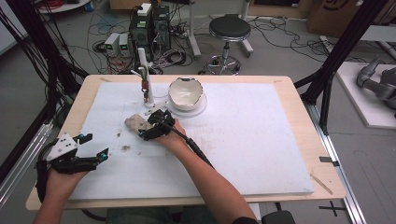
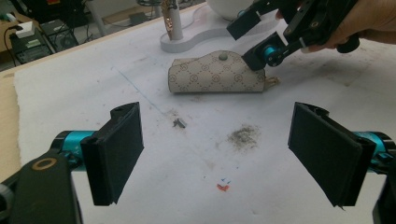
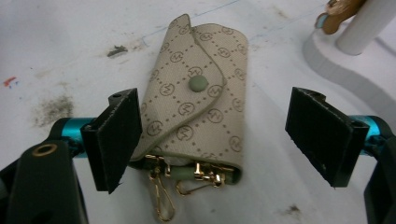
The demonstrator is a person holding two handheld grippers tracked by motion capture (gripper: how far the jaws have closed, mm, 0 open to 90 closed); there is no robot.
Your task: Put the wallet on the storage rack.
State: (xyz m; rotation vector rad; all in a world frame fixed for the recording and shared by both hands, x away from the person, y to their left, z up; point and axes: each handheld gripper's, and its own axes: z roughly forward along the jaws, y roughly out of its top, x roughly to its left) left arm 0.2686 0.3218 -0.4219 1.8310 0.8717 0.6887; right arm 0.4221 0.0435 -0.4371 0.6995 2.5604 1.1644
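Note:
A beige patterned key pouch [image 1: 135, 122] lies snapped shut on the white sheet, left of centre. Gold hooks [image 3: 187, 184] stick out of its near end in the right gripper view. My right gripper [image 1: 147, 126] stands open at the pouch's right end. Its jaws flank the pouch [image 3: 201, 107] on both sides without touching it. My left gripper [image 1: 95, 145] hovers open and empty near the table's front left. In its own view the pouch [image 2: 217, 72] lies well ahead, with the right gripper [image 2: 266, 35] above its far end.
A white bowl [image 1: 187, 92] sits on a white base [image 1: 198, 109] behind the pouch. Beside it rises a white post [image 1: 145, 84] with a gold key [image 3: 336, 14] hanging on it. Dirt smudges [image 2: 243, 135] mark the sheet. The wooden table edge [image 1: 308, 112] runs along the right.

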